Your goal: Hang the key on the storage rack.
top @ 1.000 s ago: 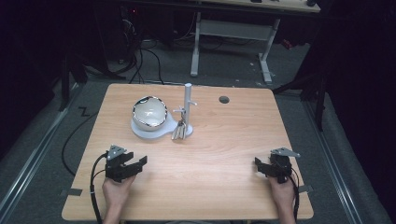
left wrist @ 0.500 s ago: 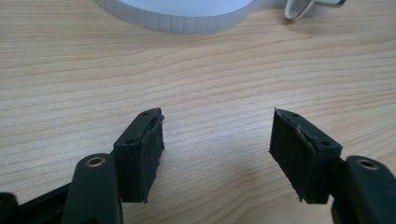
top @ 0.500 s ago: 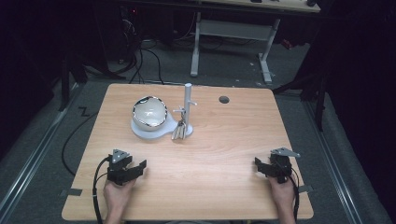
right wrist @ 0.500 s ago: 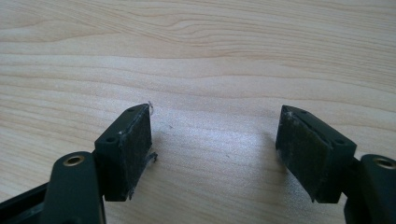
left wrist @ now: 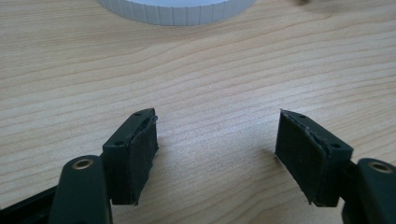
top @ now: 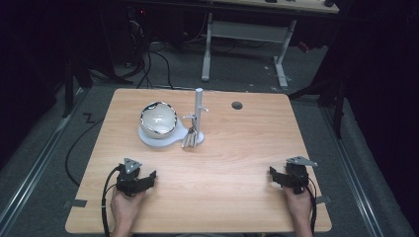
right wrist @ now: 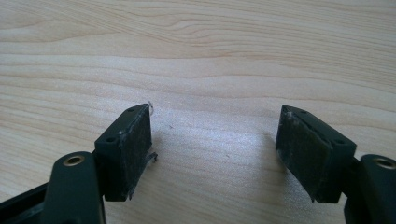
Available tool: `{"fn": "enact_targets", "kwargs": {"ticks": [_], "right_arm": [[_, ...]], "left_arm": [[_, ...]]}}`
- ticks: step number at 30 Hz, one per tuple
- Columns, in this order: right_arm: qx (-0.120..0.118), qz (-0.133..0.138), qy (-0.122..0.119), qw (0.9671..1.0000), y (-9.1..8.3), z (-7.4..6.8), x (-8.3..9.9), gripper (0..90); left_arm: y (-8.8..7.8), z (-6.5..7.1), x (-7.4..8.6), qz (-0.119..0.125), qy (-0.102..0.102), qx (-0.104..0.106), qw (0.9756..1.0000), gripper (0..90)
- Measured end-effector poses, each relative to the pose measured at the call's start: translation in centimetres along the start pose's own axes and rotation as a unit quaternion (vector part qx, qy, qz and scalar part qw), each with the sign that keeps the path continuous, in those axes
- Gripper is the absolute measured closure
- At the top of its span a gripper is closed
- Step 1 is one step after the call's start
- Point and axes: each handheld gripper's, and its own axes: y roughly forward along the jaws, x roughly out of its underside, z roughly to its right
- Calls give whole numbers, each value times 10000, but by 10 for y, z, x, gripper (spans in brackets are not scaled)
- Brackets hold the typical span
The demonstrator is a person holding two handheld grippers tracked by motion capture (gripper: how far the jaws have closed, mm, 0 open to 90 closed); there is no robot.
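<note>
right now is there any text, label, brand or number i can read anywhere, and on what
None can be read.
The bowl, its white base and the post show no print.
The left gripper, the right gripper and the table carry no lettering.

Bowl (top: 158, 120) on base (top: 153, 140) at table (top: 232, 148) rear-left, stand (top: 198, 106) just right of bowl, hole (top: 237, 105) farther right

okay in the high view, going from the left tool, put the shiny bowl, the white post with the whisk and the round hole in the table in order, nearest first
From the left tool:
1. Shiny bowl, on its white base, just beyond the tool.
2. White post with the whisk, right of the bowl.
3. Round hole, farthest, toward the table's far edge, right of the post.
</note>
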Motion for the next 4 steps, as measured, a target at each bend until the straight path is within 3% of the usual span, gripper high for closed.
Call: {"fn": "enact_targets", "kwargs": {"ticks": [4], "right_arm": [[-2, -2, 2, 10000, 0, 0, 0, 271]], "left_arm": [[1, 2, 0, -41, 96, -57, 9999, 285]]}}
